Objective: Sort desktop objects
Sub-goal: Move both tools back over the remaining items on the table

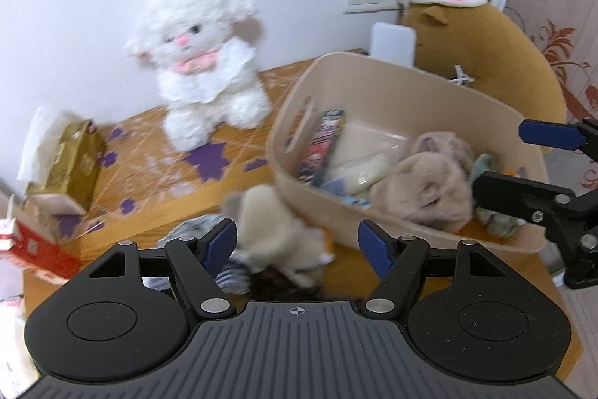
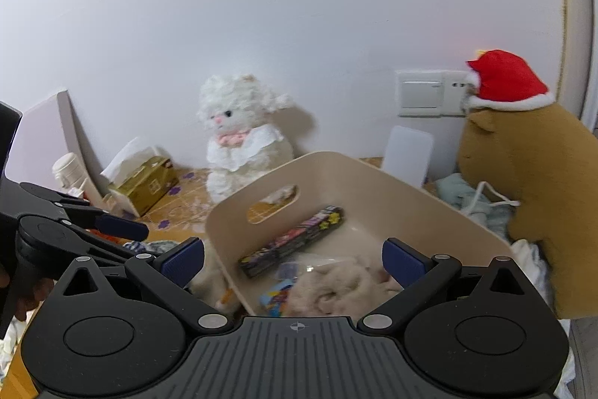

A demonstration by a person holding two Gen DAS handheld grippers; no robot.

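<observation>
Left wrist view: left gripper (image 1: 297, 242) is gaping, small plush toy (image 1: 284, 234) lying loose between jaws; right gripper (image 2: 293, 258) is gaping over bin (image 2: 373, 174).

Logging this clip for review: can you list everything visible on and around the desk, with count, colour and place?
Bin: one, beige, right of centre on the desk.
Grey-beige plush: one, inside the bin.
Patterned long box: one, dark and multicoloured, leaning in the bin.
Small cream plush: one, on the desk against the bin's outer wall.
White plush cat: one, sitting at the wall.
Brown plush: one, with a red hat, far right.
Tissue box: one, gold, left near the wall.
Red carton: one, left edge.
Wall switch: one, off-white.
Left gripper: black with blue pads, open.
Right gripper: the same, open.
</observation>
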